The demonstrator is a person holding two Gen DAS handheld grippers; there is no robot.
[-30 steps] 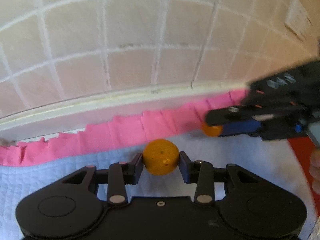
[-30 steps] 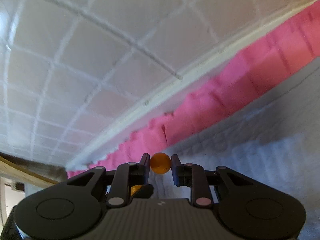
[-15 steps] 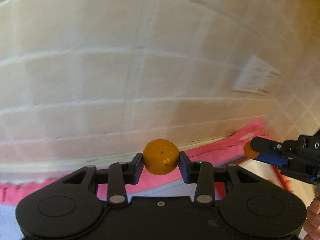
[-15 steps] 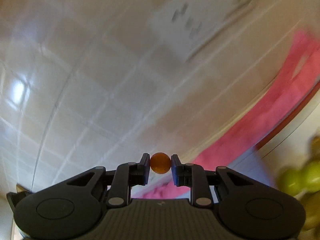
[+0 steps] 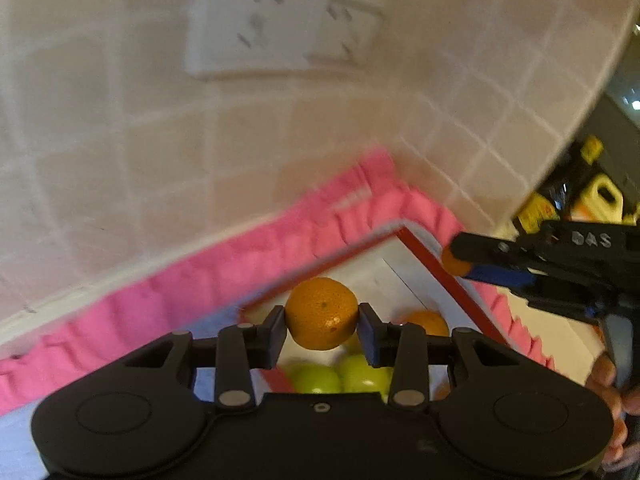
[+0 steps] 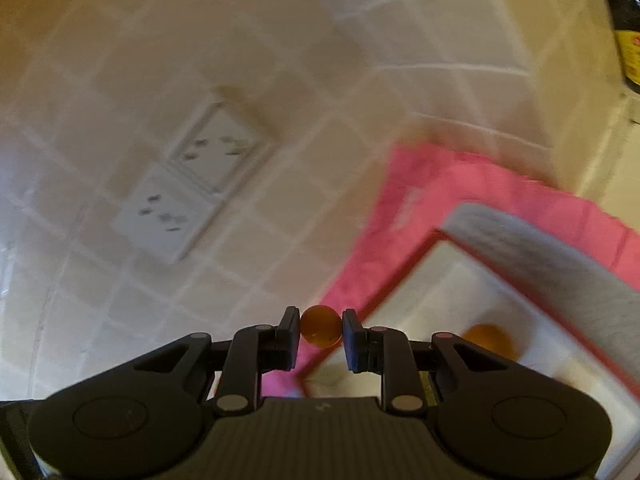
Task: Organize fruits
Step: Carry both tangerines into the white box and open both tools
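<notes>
While both grippers carry fruit toward the red-rimmed tray (image 5: pixel 430 258), the step in hand looks like delivery, not yet release. The left gripper (image 5: pixel 322 322) is clamped on a mandarin (image 5: pixel 321 313), held above the tray's near end, over the green fruits (image 5: pixel 340 374) and an orange fruit (image 5: pixel 426 322) lying inside. The right gripper (image 6: pixel 321 330) pinches a smaller orange fruit (image 6: pixel 321 332), poised over the tray's corner edge; from the left camera it reaches in level from the tray's far side. Next, each fruit probably needs lowering beside its own kind in the tray before the jaws part, gently so nothing rolls
</notes>
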